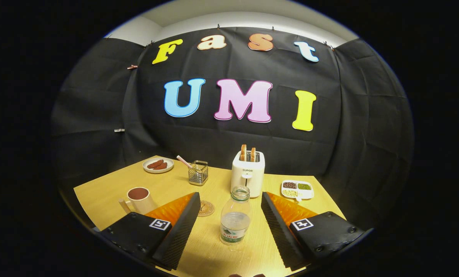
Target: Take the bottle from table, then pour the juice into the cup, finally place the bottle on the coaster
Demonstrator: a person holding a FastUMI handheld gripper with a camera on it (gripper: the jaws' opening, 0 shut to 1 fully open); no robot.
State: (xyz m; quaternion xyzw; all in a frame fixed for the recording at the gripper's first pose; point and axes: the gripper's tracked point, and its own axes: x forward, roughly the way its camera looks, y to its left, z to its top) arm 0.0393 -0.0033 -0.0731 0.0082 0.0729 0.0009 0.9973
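Standing upright between the wide-open jaws of the gripper [229, 209], the clear uncapped bottle [235, 217] holds little liquid.

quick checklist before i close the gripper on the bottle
1. Gripper open wide enough: ok, fingers spread on either side of the bottle.
2. Bottle between the fingers: ok, upright on the table, touching neither finger.
3. Bottle uncapped for pouring: ok, its mouth looks open.
4. Cup upright and reachable: ok, it stands just beyond the left finger; it already holds something dark.
5. Coaster free: ok, nothing on it, partly hidden by the left finger.
6. Toaster clearance: cannot tell, it stands close behind the bottle.
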